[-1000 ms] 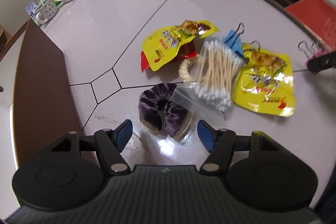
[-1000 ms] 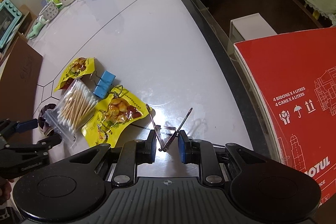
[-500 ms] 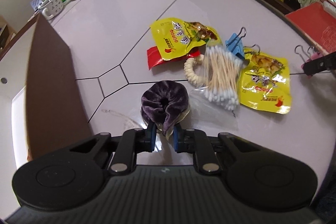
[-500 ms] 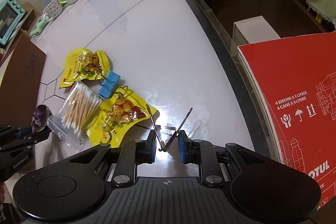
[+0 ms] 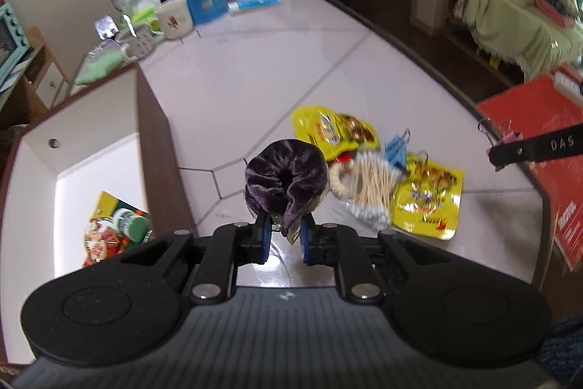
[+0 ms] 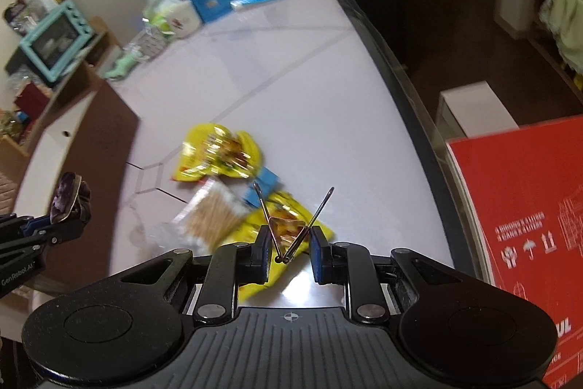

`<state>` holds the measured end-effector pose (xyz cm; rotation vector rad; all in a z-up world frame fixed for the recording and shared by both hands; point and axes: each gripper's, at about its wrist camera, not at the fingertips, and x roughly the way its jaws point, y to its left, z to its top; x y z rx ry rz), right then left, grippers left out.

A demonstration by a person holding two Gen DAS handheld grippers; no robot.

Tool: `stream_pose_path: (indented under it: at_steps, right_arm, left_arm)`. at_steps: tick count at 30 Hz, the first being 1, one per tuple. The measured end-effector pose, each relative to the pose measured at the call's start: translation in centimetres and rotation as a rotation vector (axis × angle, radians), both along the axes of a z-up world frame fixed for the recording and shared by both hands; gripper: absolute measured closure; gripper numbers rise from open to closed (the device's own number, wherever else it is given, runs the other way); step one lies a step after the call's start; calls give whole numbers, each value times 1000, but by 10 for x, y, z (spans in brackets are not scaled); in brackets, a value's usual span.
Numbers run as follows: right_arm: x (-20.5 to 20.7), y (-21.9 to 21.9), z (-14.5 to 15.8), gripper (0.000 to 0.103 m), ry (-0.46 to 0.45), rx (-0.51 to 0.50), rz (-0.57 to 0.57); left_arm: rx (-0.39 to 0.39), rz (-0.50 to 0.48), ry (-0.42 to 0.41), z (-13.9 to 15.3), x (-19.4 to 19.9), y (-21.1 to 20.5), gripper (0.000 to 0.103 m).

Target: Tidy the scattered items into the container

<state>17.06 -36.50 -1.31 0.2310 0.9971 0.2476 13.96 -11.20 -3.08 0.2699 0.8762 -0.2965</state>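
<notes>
Now left hand-held gripper [image 5: 285,240] pinches purple scrunchie [image 5: 285,178].

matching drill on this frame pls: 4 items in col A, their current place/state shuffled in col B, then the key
Column A
1. purple velvet scrunchie
2. pink binder clip with wire handles
3. clear bag of cotton swabs
4. green-capped bottle

Column B
a. lying on the white table between two yellow snack packets
b. inside the brown-walled white box
c. pinched in the left gripper, lifted off the table
d. gripped by the right gripper, wire handles sticking up

Pairs: 1-c, 2-d, 3-a, 4-b
</notes>
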Motion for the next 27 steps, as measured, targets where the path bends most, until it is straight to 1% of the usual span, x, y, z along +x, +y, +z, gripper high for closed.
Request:
stream_pose_path:
  at_steps: [3,12,21,27]
  right_arm:
    - [-3,11,10,83,-32,9,34]
    - [-6,63,29,83,-97,30,165]
    - [-3,137,39,83,-138,61,317]
    - [6,196,48,83,-183,88,416]
  left_arm:
    - [-25,32,-21,13,-7,10,91]
    - [-56,148,-55,38,-27,56,91]
    - [-41,239,-69,47,-31,111,91]
    - [-34,295,-78,53,-31,148,91]
